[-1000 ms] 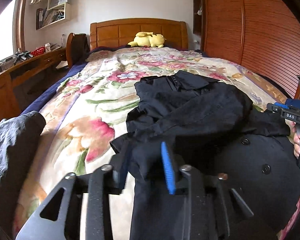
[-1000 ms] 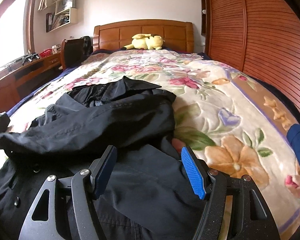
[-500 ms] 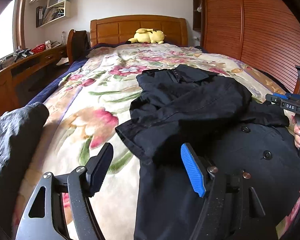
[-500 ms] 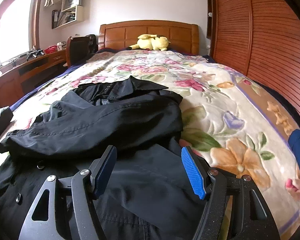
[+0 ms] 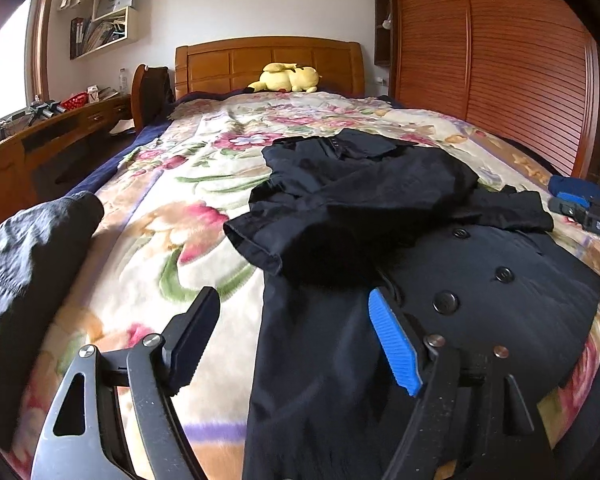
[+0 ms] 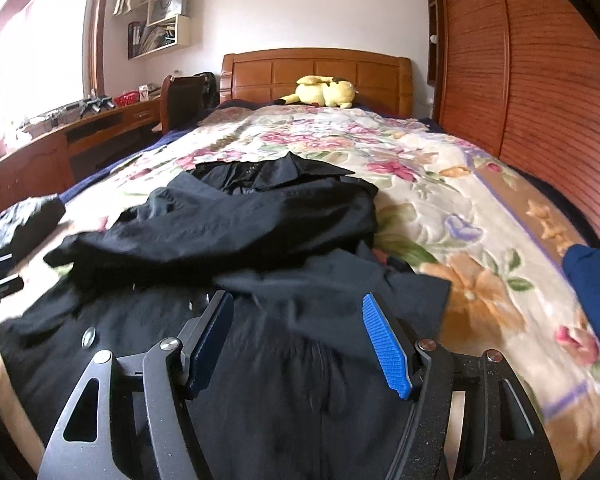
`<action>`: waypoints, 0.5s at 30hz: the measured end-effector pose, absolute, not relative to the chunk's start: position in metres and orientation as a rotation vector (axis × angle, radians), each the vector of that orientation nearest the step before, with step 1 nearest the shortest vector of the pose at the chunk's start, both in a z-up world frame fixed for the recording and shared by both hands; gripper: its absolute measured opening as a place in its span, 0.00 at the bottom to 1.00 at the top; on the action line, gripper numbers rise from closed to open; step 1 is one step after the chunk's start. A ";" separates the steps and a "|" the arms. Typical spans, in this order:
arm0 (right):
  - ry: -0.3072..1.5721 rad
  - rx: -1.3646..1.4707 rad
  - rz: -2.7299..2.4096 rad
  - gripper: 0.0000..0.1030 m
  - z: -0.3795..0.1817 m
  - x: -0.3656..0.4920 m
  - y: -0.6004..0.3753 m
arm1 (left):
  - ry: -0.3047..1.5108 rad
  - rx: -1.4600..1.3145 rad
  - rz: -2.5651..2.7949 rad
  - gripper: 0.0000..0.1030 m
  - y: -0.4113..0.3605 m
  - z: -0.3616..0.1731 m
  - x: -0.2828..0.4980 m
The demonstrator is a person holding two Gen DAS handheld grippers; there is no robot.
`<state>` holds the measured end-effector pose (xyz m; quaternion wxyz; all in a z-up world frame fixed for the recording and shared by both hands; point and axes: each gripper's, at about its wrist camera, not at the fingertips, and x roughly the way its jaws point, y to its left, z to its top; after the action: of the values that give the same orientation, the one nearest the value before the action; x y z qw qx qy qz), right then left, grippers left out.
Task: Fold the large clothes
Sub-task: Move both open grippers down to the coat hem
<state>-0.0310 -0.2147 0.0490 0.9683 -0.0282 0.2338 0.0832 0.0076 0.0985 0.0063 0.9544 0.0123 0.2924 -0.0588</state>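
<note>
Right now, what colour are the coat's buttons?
Black, like the coat itself; the buttons show best in the left wrist view.

black gripper (image 5: 294, 340) frame, blue pads (image 5: 394, 344) (ribbed), silver screws

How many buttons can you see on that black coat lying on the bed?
3 in the left wrist view: one button nearest the gripper, one further right, one by the folded sleeve. Others may be hidden under folds.

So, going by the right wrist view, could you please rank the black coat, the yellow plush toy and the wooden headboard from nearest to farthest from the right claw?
1. Black coat: directly under and ahead of the right claw.
2. Yellow plush toy: far end of the bed.
3. Wooden headboard: just behind the toy, against the wall.
</note>
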 end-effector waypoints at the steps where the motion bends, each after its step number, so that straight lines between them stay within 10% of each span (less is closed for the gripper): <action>1: 0.479 -0.058 0.166 0.68 0.048 -0.036 -0.217 | 0.593 0.022 -0.121 0.76 0.099 0.006 0.004; 15: 0.626 -0.142 0.111 0.82 0.021 -0.078 -0.249 | 0.635 -0.013 -0.066 0.76 0.112 -0.016 -0.030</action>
<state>-0.0779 -0.2493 0.0215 0.9475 -0.0699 0.3073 0.0544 -0.0298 0.1122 -0.0161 0.9494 -0.0064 0.3123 -0.0325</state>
